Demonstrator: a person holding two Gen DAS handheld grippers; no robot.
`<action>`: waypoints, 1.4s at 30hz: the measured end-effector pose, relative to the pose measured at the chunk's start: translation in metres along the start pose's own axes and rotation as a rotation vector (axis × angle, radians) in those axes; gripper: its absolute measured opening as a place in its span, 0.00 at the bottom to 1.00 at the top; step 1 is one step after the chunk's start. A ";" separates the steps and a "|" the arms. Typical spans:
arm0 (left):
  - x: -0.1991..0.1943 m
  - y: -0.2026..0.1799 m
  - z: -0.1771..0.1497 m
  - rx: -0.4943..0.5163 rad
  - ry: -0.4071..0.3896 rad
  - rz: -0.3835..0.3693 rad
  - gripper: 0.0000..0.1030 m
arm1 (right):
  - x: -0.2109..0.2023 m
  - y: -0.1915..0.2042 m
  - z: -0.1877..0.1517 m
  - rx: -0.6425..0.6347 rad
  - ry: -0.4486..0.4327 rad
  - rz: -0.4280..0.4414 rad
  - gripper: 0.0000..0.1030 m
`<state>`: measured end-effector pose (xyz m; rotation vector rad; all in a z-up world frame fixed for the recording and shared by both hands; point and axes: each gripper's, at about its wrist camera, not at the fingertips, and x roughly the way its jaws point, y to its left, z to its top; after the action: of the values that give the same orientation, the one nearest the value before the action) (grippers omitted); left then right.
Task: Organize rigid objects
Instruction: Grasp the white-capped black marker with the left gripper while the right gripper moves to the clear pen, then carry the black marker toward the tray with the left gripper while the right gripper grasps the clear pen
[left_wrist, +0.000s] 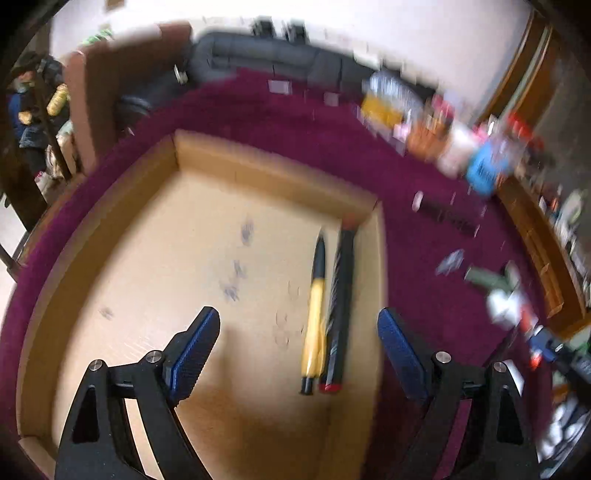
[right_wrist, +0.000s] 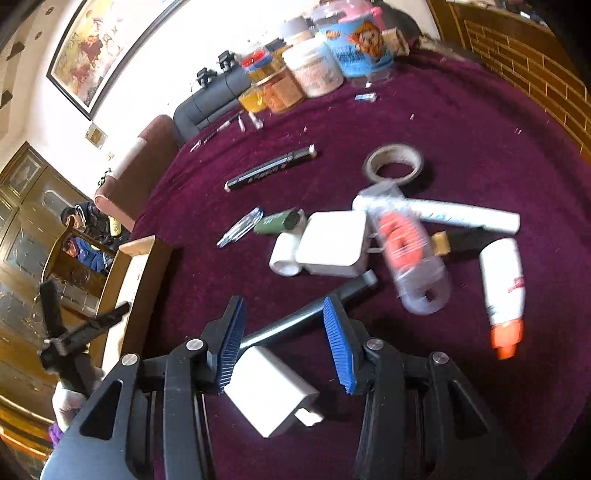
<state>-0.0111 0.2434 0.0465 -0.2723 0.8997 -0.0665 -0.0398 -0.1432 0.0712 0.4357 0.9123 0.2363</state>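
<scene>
In the left wrist view, a shallow cardboard box (left_wrist: 110, 258) lies on a purple cloth. A yellow pen (left_wrist: 314, 317) and a black marker (left_wrist: 338, 314) lie side by side along its right wall. My left gripper (left_wrist: 299, 325) is open and empty above the box. In the right wrist view, my right gripper (right_wrist: 282, 317) is open, its fingers on either side of a dark grey cylinder (right_wrist: 310, 314). A white charger (right_wrist: 269, 395) lies just below the fingers. The box (right_wrist: 129, 280) and the left gripper (right_wrist: 110, 317) show at the left.
On the cloth lie a black marker (right_wrist: 269, 168), a tape ring (right_wrist: 393, 162), a white adapter (right_wrist: 332, 243), a green cylinder (right_wrist: 277, 221), a clear packet (right_wrist: 410, 251), a white tube (right_wrist: 461, 214) and a white bottle with orange cap (right_wrist: 504, 295). Jars (right_wrist: 314, 66) stand at the far edge.
</scene>
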 end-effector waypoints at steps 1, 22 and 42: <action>-0.014 -0.003 0.003 0.003 -0.049 -0.011 0.81 | -0.003 -0.004 0.004 0.002 -0.018 -0.007 0.40; 0.111 -0.252 0.050 0.773 -0.023 0.067 0.85 | 0.043 -0.086 0.090 0.140 -0.158 0.015 0.46; 0.165 -0.246 0.061 0.758 0.280 -0.160 0.33 | 0.038 -0.073 0.090 0.080 -0.175 -0.087 0.46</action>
<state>0.1529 -0.0091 0.0208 0.3829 1.0640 -0.5913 0.0557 -0.2176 0.0586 0.4821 0.7686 0.0806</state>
